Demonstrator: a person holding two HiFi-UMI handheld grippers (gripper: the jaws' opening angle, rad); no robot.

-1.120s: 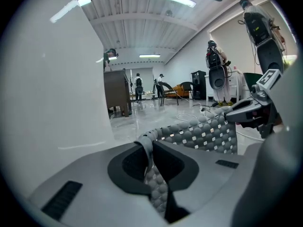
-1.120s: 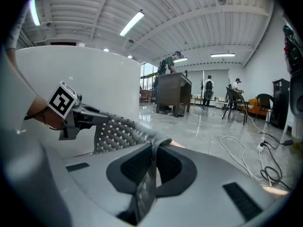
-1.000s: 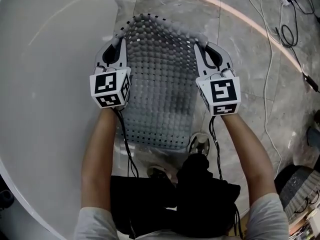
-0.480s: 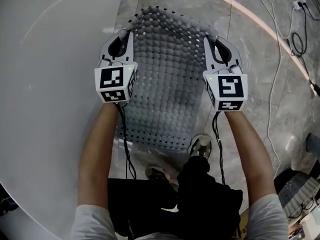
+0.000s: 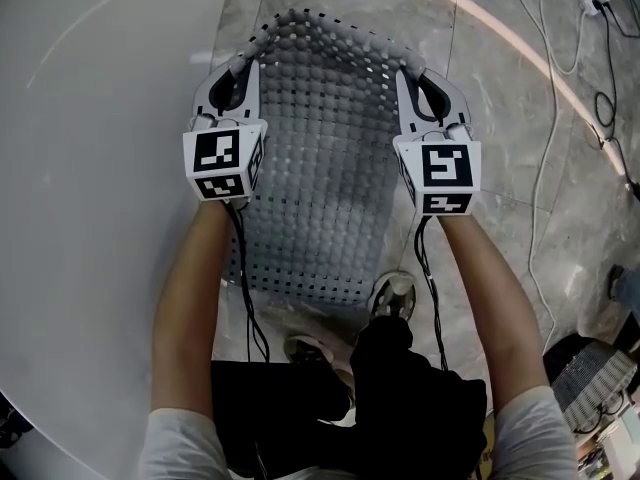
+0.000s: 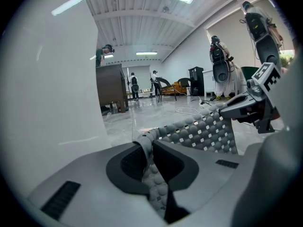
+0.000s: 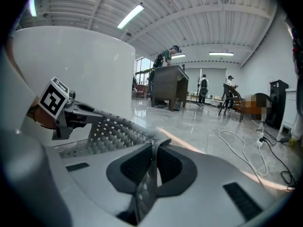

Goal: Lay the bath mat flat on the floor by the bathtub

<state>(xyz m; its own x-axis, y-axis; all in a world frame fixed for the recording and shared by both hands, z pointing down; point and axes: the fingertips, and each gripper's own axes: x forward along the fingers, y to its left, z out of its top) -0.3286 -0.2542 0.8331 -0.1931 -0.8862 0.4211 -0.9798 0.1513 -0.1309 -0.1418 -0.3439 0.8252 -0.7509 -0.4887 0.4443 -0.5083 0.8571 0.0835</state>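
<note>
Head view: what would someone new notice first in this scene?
The grey studded bath mat hangs in the middle of the view, its two side edges clamped by the left tool and the right tool. A big white bathtub fills the left side, close beside the mat.

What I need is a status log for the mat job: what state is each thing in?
bath mat: gripped at both side edges, far end lifted, sagging between the grippers, not yet flat.
left gripper: fingers shut on the bath mat's left edge.
right gripper: fingers shut on its right edge.
bathtub: stands at the mat's left.
cable: lying loose on the floor.
</note>
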